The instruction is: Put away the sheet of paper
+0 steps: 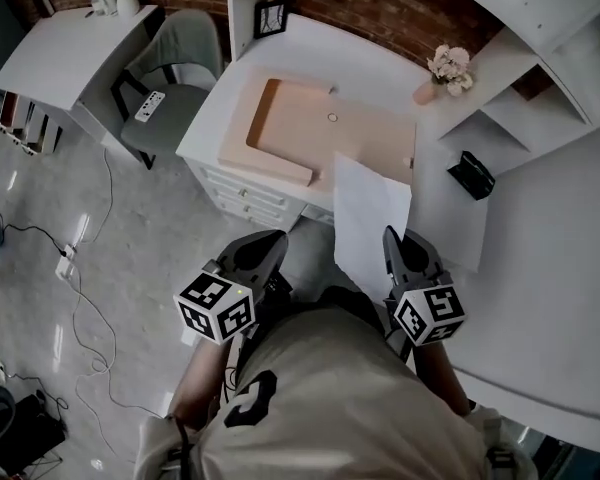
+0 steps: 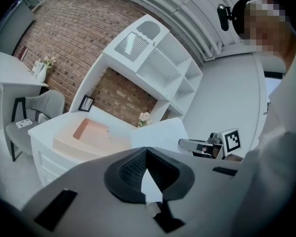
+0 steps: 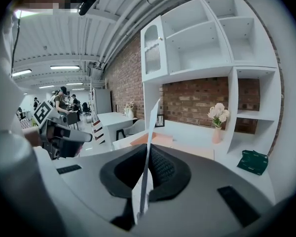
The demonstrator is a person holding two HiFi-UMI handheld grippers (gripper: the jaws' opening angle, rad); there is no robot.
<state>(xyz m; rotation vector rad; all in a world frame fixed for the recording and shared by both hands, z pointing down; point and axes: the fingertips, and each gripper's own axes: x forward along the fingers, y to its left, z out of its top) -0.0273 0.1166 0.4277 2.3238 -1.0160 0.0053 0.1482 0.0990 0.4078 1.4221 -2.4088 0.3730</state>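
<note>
A white desk (image 1: 375, 56) against the brick wall carries a peach tray (image 1: 365, 133). The sheet of paper (image 1: 370, 218) is held up over the desk's near edge. The right gripper (image 1: 398, 240) has its 2 jaws clamped on the sheet's near end. The left gripper (image 1: 270, 240) is beside it, its jaw tips pressed together with nothing between them. Each gripper's cube shows black-and-white square markers. The dark print on the person's shirt (image 1: 250, 398) is not legible. A dark green case (image 1: 471, 174) lies on a white surface right of the desk. A vase of flowers (image 1: 442, 73) stands at the desk's far right.
</note>
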